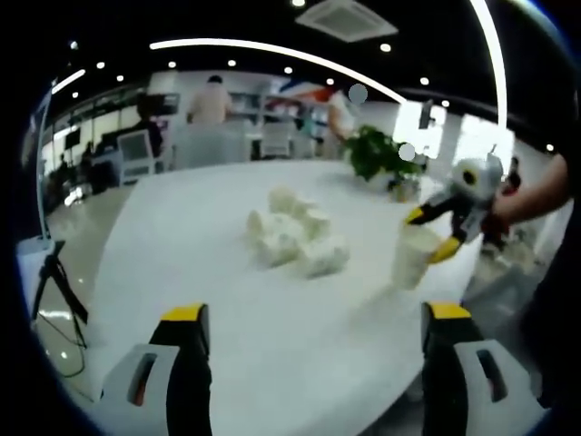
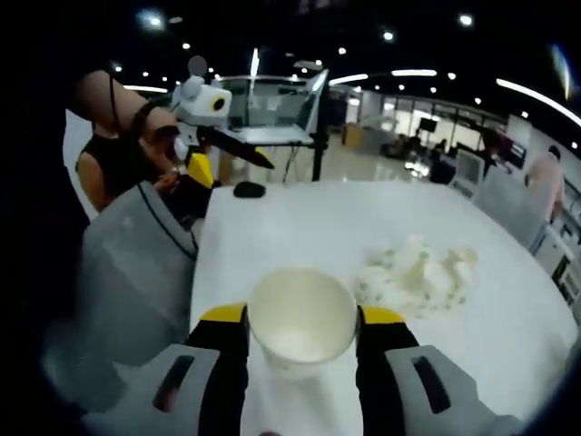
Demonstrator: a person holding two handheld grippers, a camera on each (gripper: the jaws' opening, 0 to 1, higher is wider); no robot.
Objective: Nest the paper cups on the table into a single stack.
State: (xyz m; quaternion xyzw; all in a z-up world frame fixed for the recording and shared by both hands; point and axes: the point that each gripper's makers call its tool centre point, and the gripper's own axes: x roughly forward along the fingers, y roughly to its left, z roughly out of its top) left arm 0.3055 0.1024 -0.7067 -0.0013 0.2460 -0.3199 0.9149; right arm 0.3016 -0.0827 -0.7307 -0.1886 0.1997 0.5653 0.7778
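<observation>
A loose heap of white paper cups (image 1: pixel 295 238) lies tumbled on its sides in the middle of the white table (image 1: pixel 227 309). My left gripper (image 1: pixel 315 320) hangs over the near table edge, open, nothing between its yellow-tipped jaws. My right gripper (image 1: pixel 434 232) comes in from the right, shut on one upright paper cup (image 1: pixel 413 256). In the right gripper view that cup (image 2: pixel 301 320) sits mouth up, pinched between the two jaws of the right gripper (image 2: pixel 301 334). The heap (image 2: pixel 418 268) lies beyond it to the right. A hand holds the left gripper (image 2: pixel 227 156) at the upper left.
A potted plant (image 1: pixel 377 150) stands at the table's far edge. A small black object (image 2: pixel 248 189) lies near the far end of the table. A grey chair back (image 2: pixel 136 263) is beside the table, and a tripod (image 1: pixel 54 282) stands on the floor. People stand in the background.
</observation>
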